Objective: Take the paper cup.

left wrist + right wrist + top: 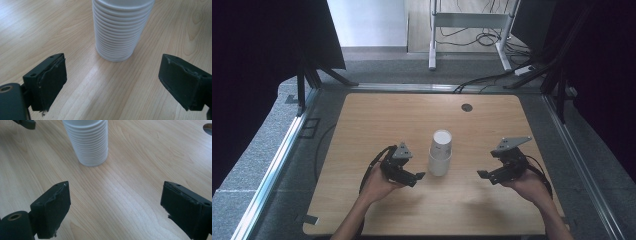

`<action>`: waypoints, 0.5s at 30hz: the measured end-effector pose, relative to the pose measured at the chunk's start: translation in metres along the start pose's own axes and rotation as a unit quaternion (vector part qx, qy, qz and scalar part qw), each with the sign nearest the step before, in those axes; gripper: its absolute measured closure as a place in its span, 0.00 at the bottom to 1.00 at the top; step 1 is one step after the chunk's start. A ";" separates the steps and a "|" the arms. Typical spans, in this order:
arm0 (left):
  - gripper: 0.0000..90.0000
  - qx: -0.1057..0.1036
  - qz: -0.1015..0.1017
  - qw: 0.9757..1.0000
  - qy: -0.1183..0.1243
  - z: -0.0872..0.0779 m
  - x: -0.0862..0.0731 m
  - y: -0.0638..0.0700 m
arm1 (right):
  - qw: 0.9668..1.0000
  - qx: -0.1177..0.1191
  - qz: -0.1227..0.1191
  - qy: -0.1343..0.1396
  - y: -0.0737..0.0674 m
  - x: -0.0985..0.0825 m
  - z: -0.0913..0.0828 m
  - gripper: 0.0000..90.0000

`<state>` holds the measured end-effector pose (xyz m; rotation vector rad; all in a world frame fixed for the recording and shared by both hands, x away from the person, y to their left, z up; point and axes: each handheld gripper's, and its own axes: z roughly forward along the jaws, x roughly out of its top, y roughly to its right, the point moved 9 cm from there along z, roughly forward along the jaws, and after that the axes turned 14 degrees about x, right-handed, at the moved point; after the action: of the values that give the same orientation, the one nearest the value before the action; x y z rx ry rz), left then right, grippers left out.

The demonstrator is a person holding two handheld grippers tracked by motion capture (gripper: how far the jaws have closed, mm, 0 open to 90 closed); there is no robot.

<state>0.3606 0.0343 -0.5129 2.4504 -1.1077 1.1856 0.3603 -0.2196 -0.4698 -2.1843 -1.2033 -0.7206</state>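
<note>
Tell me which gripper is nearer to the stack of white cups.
Left. The left gripper sits just beside the stack of white cups, its jaws open and almost at the base. The right gripper is open too, but stands farther off on the stack's other side.

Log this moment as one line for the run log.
left gripper: open, empty, near stack | right gripper: open, empty, farther off | cup stack: upright, mid-table, untouched | table: wooden

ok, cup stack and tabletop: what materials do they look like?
Cup stack: white, matte, closely nested rims; thin plastic or paper, can't tell which. Tabletop: light wood grain with a soft sheen, likely laminate or veneer, possibly solid wood.
</note>
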 end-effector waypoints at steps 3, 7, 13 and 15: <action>0.09 -0.002 0.003 1.000 -0.001 0.003 0.003 0.001 | 1.000 0.002 -0.002 -0.005 -0.002 0.005 0.001 0.11; 0.09 -0.006 0.005 1.000 0.001 0.006 0.007 0.002 | 1.000 0.005 -0.004 -0.012 -0.003 0.010 0.004 0.12; 0.09 -0.010 0.007 1.000 0.004 0.011 0.013 0.003 | 1.000 0.009 -0.011 -0.024 -0.007 0.018 0.010 0.12; 0.09 -0.011 0.011 1.000 0.002 0.013 0.014 0.003 | 1.000 0.011 -0.013 -0.026 -0.008 0.021 0.011 0.13</action>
<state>0.3712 0.0185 -0.5112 2.4258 -1.1420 1.1779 0.3653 -0.1964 -0.4617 -2.1844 -1.2627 -0.6622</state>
